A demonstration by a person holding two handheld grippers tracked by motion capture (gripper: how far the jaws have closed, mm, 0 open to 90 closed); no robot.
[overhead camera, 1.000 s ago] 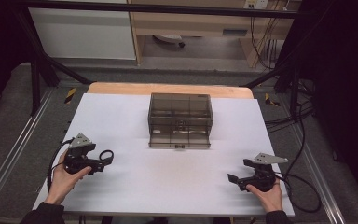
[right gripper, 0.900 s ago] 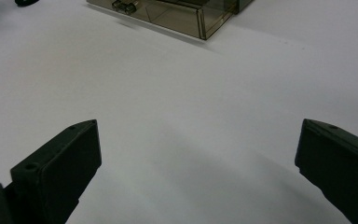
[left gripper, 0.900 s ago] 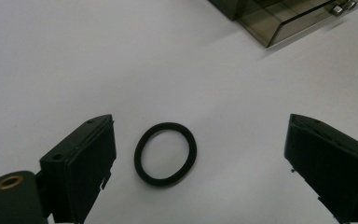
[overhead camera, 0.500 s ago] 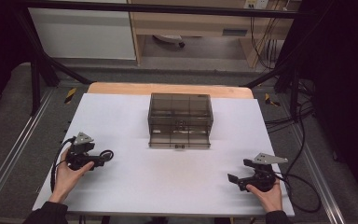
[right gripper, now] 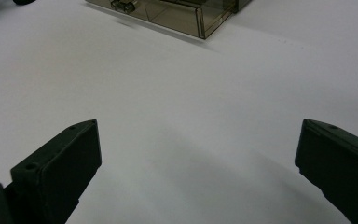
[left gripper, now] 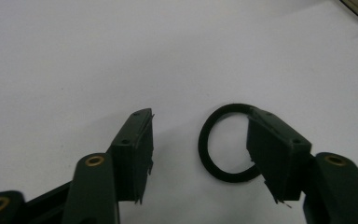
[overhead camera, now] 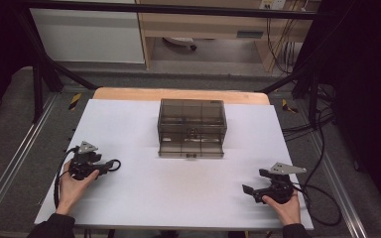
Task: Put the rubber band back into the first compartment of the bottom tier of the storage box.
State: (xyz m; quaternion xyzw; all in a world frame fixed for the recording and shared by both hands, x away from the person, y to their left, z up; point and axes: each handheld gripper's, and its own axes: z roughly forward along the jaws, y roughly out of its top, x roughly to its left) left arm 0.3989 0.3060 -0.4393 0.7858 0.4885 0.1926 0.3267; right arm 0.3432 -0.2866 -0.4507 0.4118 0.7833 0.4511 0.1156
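L tongs (left gripper: 198,149) closing round black ring (left gripper: 214,154), not yet gripped.

On the table (overhead camera: 144,124), the box (overhead camera: 192,127) stands at the far middle. My left gripper (overhead camera: 110,166) is near left, with the ring (left gripper: 221,142) lying on the table between its jaws. My right gripper (overhead camera: 250,191) is near right, well apart from the box.

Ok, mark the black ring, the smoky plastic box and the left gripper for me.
black ring (left gripper: 206,156), left gripper view, left arc of the band.
smoky plastic box (overhead camera: 192,112), high view, lid top.
left gripper (left gripper: 198,149), left gripper view, midway between fingertips.
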